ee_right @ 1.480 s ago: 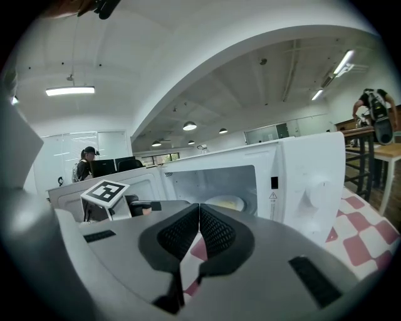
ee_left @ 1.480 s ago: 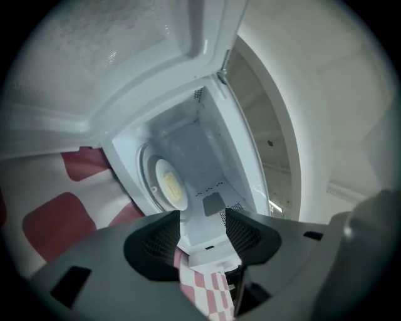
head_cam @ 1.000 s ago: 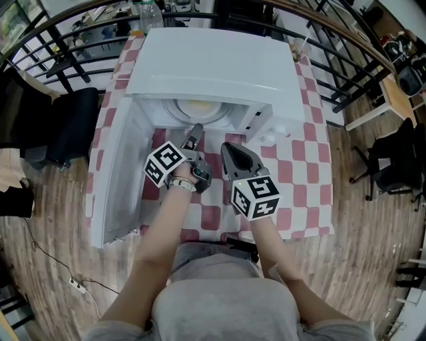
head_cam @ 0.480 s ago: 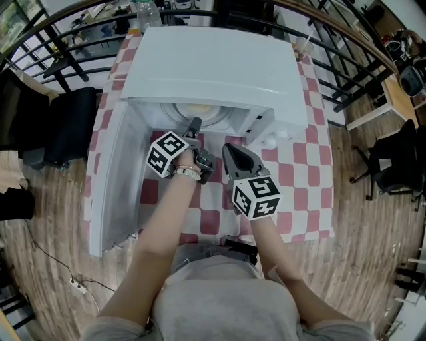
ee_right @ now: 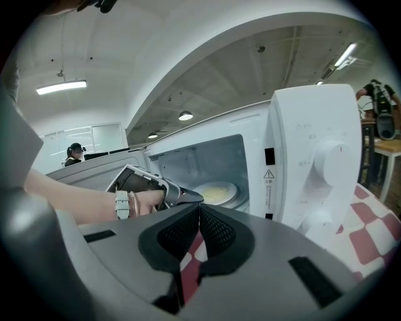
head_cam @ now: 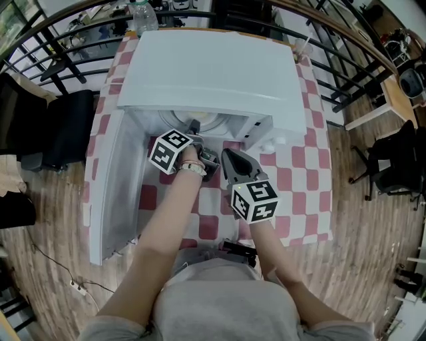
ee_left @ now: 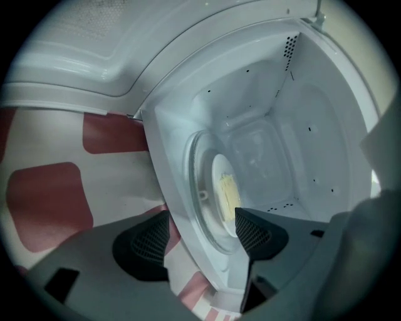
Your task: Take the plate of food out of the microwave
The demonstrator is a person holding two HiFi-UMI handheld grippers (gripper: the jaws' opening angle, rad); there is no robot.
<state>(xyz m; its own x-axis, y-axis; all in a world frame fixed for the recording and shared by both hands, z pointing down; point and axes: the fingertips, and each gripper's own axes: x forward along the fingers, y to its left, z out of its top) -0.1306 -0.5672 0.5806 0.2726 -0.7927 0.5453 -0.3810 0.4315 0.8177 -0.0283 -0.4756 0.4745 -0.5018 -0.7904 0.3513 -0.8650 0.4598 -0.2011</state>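
Note:
A white microwave [head_cam: 206, 73] stands on the checked table with its door [head_cam: 110, 186] swung open to the left. Inside, a pale plate of yellow food [ee_left: 225, 194] lies on the glass turntable [ee_left: 203, 216]; the same plate [ee_right: 216, 191] shows in the right gripper view. My left gripper [ee_left: 200, 237] is open wide at the mouth of the cavity, one pad over the turntable's near rim, the other outside over the cloth. Nothing is held in it. In the head view the left gripper [head_cam: 193, 128] reaches under the microwave's top edge. My right gripper [ee_right: 199, 232] is shut and empty, hanging back in front of the microwave.
The table wears a red and white checked cloth [head_cam: 293, 173]. The microwave's control panel with round knobs [ee_right: 332, 160] is at the right of the opening. A bottle [head_cam: 145, 13] stands behind the microwave. A black chair [head_cam: 66, 126] and curved railings [head_cam: 346, 40] surround the table.
My left gripper has moved forward from the table in front of the microwave into its open mouth. The right gripper has barely shifted.

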